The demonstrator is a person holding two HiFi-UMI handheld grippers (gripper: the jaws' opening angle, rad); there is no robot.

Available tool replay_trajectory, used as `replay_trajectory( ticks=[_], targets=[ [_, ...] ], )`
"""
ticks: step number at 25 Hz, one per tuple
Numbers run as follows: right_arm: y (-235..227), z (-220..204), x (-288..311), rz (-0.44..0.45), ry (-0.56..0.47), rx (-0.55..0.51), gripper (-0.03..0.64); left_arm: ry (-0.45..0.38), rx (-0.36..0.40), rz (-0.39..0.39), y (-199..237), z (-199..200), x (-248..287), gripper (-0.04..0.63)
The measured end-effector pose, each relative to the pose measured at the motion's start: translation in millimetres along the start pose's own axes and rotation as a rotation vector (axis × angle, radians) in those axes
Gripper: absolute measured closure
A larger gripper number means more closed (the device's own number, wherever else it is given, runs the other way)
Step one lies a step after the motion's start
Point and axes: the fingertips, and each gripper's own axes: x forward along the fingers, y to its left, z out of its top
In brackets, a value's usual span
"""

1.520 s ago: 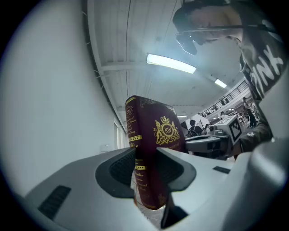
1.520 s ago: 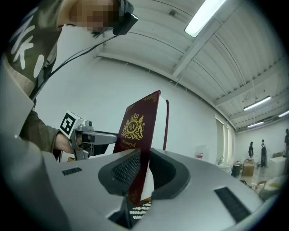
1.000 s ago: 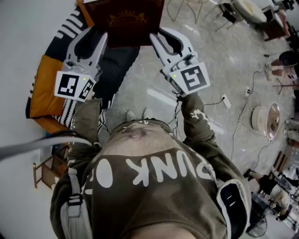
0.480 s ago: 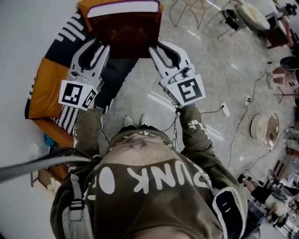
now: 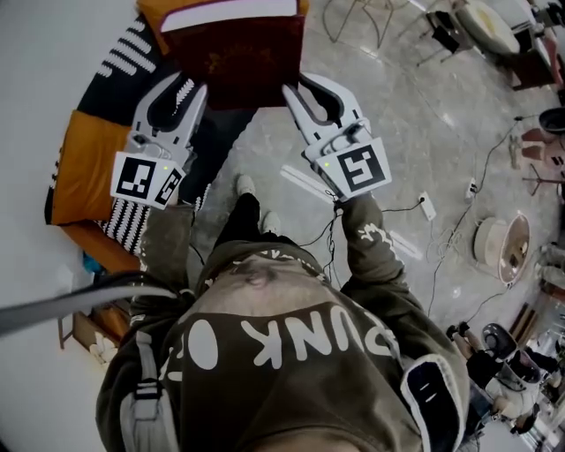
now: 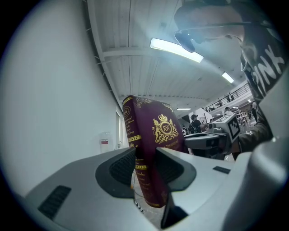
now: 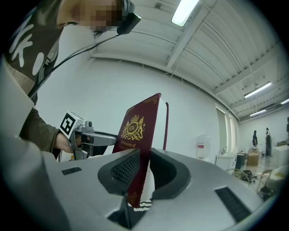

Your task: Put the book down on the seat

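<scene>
A thick dark red book point(image 5: 237, 55) with a gold crest and white page edges is held flat between both grippers, above the seat point(image 5: 88, 154), an orange, black and white striped cushion at the left. My left gripper point(image 5: 177, 95) is shut on the book's near left edge; its view shows the maroon spine point(image 6: 151, 149) clamped between the jaws. My right gripper point(image 5: 298, 90) is shut on the near right edge, and its view shows the cover point(image 7: 137, 149) pinched between the jaws. The other gripper point(image 7: 86, 137) shows at the left of the right gripper view.
Grey polished floor lies under the book's right half. Cables and a power strip point(image 5: 428, 192) run across the floor at right. A round fan point(image 5: 503, 231) and chairs point(image 5: 468, 22) stand further right. A small wooden stool point(image 5: 84, 331) sits at lower left beside the white wall.
The book and both grippers have edged slightly away from me and up in the head view. The person's foot has stepped forward.
</scene>
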Motion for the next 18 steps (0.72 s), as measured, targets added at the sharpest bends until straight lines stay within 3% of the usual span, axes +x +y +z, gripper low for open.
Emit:
replay_trajectory(
  ticks=[14,18],
  targets=[
    [-68.1,-24.6,106.7,-0.024,0.054,0.011,0.535,-0.006,-0.049,-0.009,100.9,-24.2,81.5,0.472],
    [-84.0,-41.8,174.4,-0.029,0.051,0.013,0.535,-0.001,-0.072,-0.015,165.6,-49.1,107.2,0.472]
  ],
)
